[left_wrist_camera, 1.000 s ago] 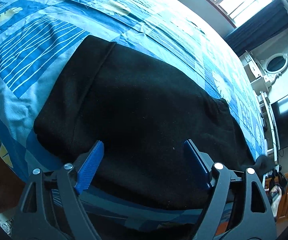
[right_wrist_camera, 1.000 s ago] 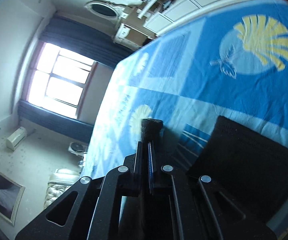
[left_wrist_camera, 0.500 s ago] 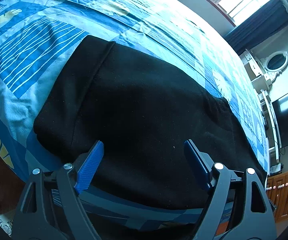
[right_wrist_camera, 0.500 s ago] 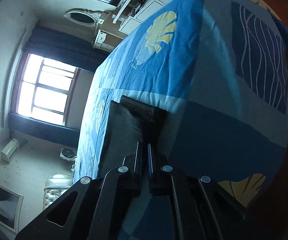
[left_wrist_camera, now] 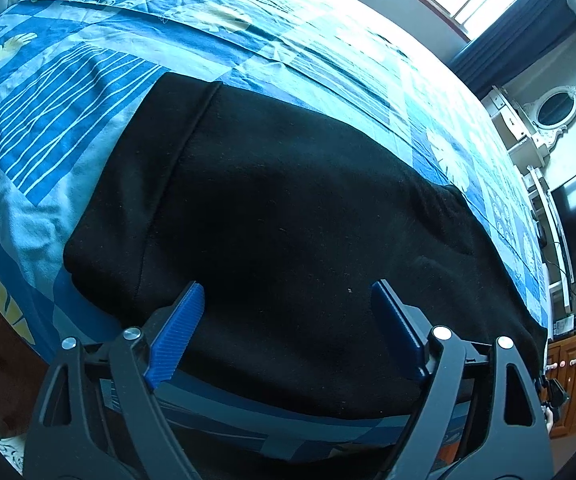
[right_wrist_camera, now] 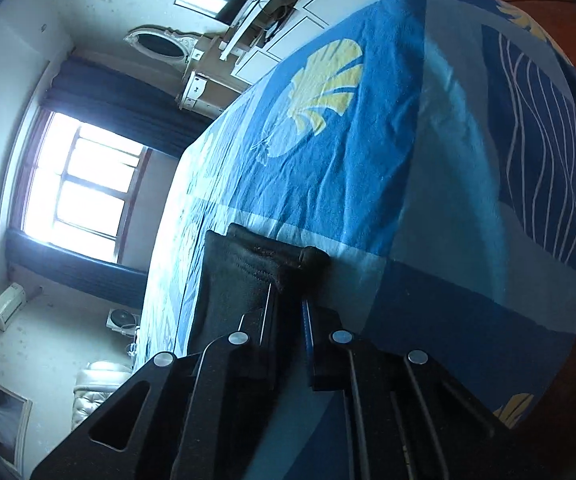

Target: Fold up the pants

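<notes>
Bed (left_wrist_camera: 88,148), blue patchwork cover, fills both views. Black pants (left_wrist_camera: 288,220) lie flat across centre frame in the left wrist view, unchanged over the last second. Left tongs (left_wrist_camera: 284,320) wide apart at bottom centre, hovering, holding nothing. Change: right wrist view has swung from over the cloth to the bed corner; right tongs (right_wrist_camera: 288,300), lower centre, stay clamped on the cuff (right_wrist_camera: 264,264). Reading: leg end being drawn out for the fold.
</notes>
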### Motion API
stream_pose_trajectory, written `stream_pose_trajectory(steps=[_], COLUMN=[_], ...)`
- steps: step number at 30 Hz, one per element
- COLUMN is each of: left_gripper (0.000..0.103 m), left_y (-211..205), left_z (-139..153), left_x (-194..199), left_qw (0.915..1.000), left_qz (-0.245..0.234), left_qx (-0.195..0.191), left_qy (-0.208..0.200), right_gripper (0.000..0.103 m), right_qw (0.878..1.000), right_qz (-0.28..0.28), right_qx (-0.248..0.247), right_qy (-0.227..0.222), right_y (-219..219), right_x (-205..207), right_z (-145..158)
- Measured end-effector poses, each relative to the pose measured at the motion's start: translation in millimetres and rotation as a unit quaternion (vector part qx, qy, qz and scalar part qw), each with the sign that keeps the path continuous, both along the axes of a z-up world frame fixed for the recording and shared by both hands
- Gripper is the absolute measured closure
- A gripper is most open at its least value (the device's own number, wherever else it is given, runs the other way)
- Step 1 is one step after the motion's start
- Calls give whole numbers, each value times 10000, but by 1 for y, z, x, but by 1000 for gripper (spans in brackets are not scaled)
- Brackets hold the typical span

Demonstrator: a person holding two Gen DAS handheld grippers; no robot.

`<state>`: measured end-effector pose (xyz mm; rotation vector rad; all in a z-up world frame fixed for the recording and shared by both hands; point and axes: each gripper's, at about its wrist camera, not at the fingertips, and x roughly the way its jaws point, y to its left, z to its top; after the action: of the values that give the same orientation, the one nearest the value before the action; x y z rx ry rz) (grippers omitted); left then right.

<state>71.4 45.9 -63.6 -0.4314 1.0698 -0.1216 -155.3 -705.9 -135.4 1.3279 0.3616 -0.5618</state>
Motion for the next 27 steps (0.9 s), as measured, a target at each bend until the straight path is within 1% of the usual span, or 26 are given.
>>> stream_pose_trajectory(steps=[1, 3, 5, 6, 7, 9, 10, 11, 13, 14, 16, 18, 20, 21, 23, 25, 27], left_gripper=[17, 16, 15, 15, 14, 14, 14, 13, 13, 13, 13, 13, 13, 13, 13, 13, 13], left_y=[1, 1, 0, 1, 1, 0, -1, -1, -1, -2, -2, -2, -3, -3, -5, -5, -6], left_z=[0, 0, -1, -1, -1, -1, 0, -1, -1, -1, 0, 0, 0, 1, 0, 0, 0], left_x=[1, 1, 1, 1, 1, 0, 0, -1, -1, -2, -3, -4, -6, -7, -9, -9, -9], left_qw=[10000, 10000, 10000, 10000, 10000, 10000, 10000, 9999, 9998, 9998, 9997, 9996, 9993, 9991, 9987, 9985, 9987], left_qz=[0, -6, -22, -35, -56, -76, -86, -107, -156, -174, -212, -258, -319, -363, -434, -452, -419], left_qx=[-10, -10, -12, -12, -8, -4, -5, 0, 26, 36, 45, 62, 108, 139, 188, 219, 239], left_qy=[-2, -1, -3, -8, -16, -34, -46, -63, -94, -105, -122, -125, -129, -140, -175, -202, -188], right_gripper=[92, 87, 84, 82, 80, 69, 68, 67, 66, 66, 66, 66, 65, 61, 55, 54, 54], right_qw=[9999, 9997, 9995, 9995, 9994, 9980, 9964, 9926, 9855, 9813, 9755, 9758, 9754, 9755, 9763, 9753, 9753], right_qz=[-46, -168, -237, -181, -75, 267, 490, 828, 1276, 1462, 1663, 1716, 1747, 1771, 1784, 1842, 1824], right_qx=[90, 171, 146, 130, 151, 283, 399, 595, 892, 1044, 1251, 1235, 1230, 1197, 1093, 1037, 1021], right_qy=[-60, -110, -138, -217, -313, -493, -561, -657, -670, -686, -714, -567, -534, -513, -545, -645, -718], right_y=[2, 12, 20, 28, 37, 60, 73, 92, 120, 133, 149, 159, 165, 170, 181, 188, 184], right_x=[-3, -17, -25, -27, -27, -19, -11, 0, 18, 27, 40, 48, 54, 55, 56, 62, 68], right_z=[-2, 1, 10, 16, 21, 27, 28, 27, 22, 18, 10, 4, 2, 2, 3, 4, 4])
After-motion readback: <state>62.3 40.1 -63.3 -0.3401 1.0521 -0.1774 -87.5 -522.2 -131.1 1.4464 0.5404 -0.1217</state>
